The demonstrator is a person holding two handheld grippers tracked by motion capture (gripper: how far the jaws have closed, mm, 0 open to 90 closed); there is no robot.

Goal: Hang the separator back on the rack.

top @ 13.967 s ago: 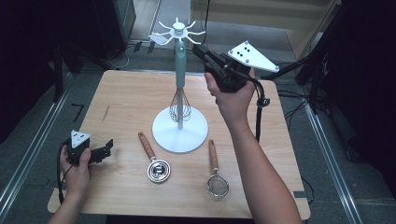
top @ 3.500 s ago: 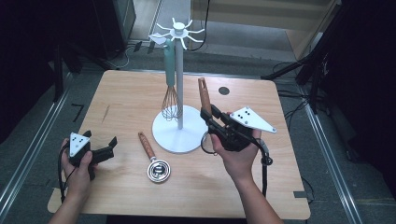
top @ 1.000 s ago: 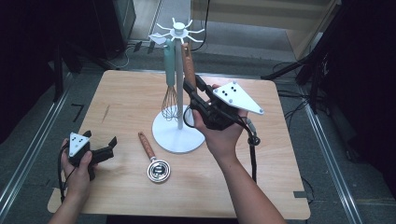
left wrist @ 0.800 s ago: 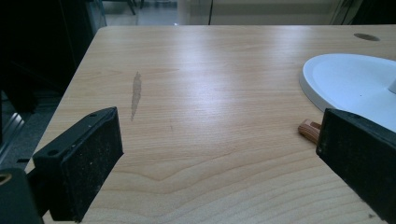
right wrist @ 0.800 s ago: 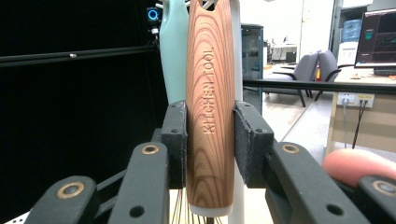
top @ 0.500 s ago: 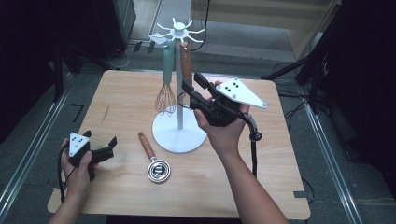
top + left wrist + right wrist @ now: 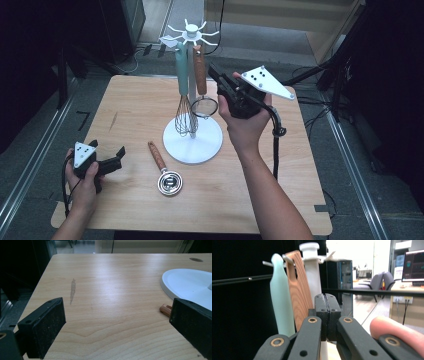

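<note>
Wooden table [image 7: 130, 110]: two utensils hang, one lies; right tongs [image 7: 214, 73] clenched empty, left tongs [image 7: 107, 155] released.

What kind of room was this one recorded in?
Probably an office or lab corner set up for recording: a wooden table on a grey floor, office chairs, and a lit monitor on a desk behind.

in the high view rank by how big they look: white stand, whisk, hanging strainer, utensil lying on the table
1. white stand
2. whisk
3. hanging strainer and utensil lying on the table: look about alike, and the strainer hangs nearer the camera, so unranked.
</note>
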